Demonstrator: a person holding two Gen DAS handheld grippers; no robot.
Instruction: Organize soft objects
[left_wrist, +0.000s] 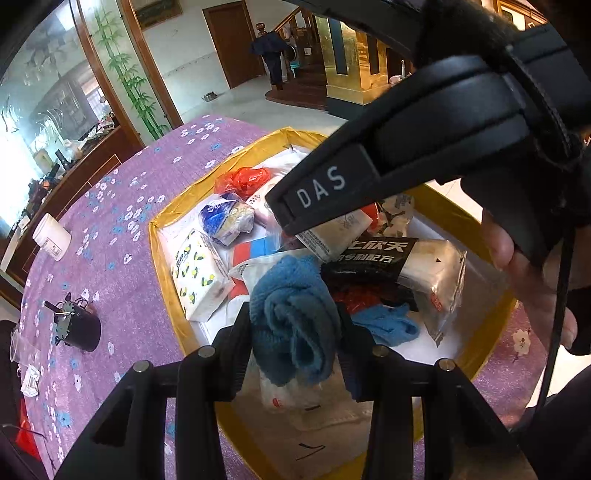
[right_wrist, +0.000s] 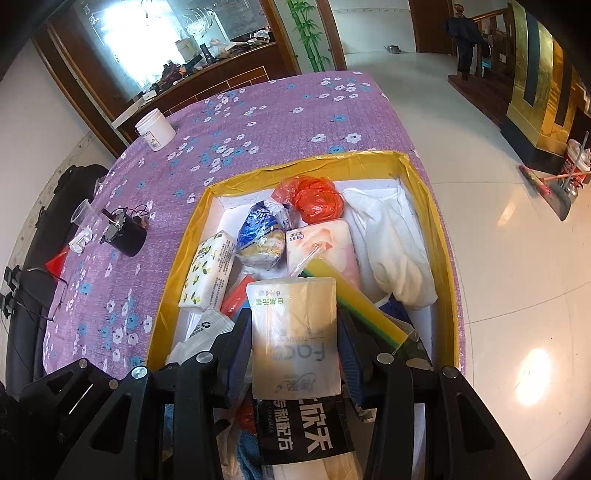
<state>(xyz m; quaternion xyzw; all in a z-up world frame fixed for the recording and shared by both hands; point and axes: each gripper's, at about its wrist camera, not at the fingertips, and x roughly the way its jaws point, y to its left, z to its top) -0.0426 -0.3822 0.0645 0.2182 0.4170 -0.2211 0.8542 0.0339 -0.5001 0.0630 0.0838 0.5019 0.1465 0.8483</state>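
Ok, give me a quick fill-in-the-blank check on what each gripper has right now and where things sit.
1. The left gripper is shut on a ____ towel.
2. The right gripper is shut on a pack of ____.
3. The orange plastic bag lies inside the ____-rimmed box.
4. The white jar stands on the ____ tablecloth.

Missing words: blue; tissues; yellow; purple

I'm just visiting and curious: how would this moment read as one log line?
left gripper: shut on blue towel | right gripper: shut on tissue pack | both over yellow box

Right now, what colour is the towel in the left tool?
Blue; the towel shows best in the left wrist view.
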